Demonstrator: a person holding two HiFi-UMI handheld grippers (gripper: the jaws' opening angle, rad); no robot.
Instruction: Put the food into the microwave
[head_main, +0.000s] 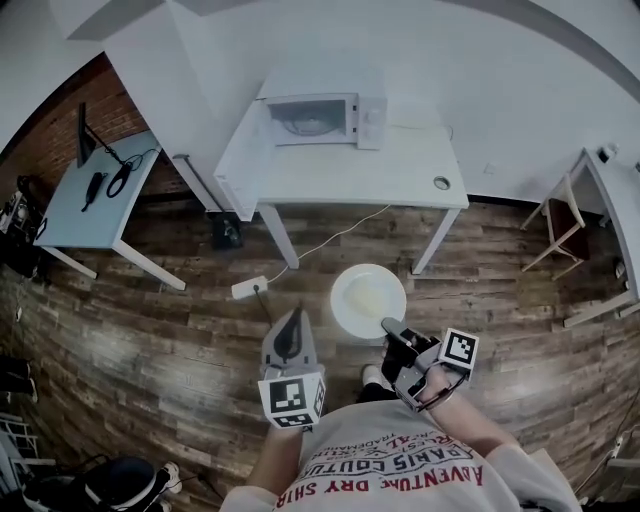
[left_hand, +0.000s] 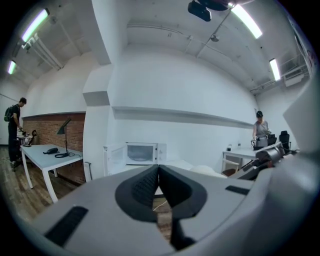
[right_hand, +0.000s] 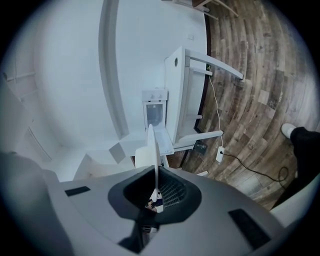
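We note right gripper (head_main: 390, 327) clenched on rim of white plate (head_main: 343, 312). Pale food (head_main: 368, 295) on plate. Plate held over wood floor (head_main: 180, 330), short of white table (head_main: 340, 185). Left gripper (head_main: 291, 318) clenched, nothing between jaws. Microwave (head_main: 322, 118) on table, door open.

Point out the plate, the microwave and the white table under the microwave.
plate (head_main: 341, 300), head view, the left part of its rim.
microwave (head_main: 312, 120), head view, the middle of its front.
white table (head_main: 350, 180), head view, the bare top in front of the microwave.
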